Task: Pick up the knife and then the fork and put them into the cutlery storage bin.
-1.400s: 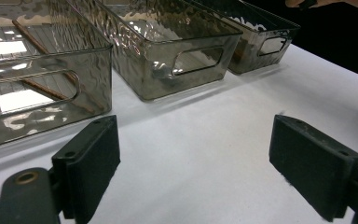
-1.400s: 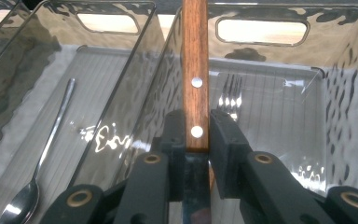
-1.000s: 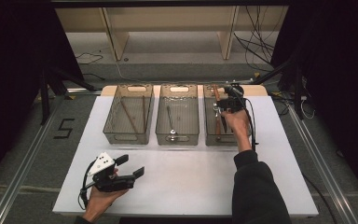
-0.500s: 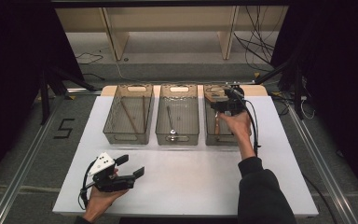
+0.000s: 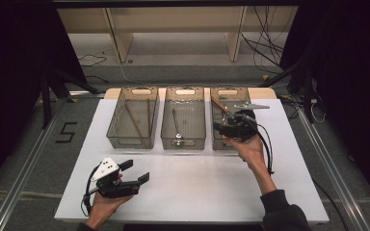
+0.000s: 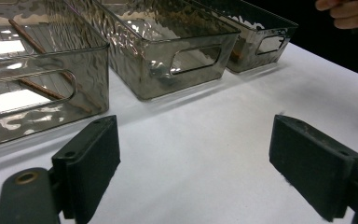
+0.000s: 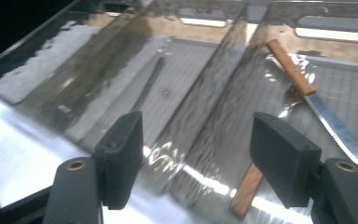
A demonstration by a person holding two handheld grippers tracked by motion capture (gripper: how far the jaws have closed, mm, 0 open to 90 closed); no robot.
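The fingers of the right gripper [image 5: 221, 128] have just been opening and stand apart with nothing between them, drawn back toward the near end of the right-hand bin [image 5: 217, 144]. The wooden-handled knife [image 7: 307, 95] lies inside that bin, so the drop looks done. The left gripper [image 5: 136, 172] rests over the white surface [image 5: 197, 192], its fingers apart and empty.

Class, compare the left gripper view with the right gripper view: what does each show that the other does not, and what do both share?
Left gripper view alone: white table, chopsticks in the near bin, a hand at top right. Right gripper view alone: a wooden-handled knife in a bin, another wooden handle below it. Both: smoky clear bins and open black claws with nothing between them.
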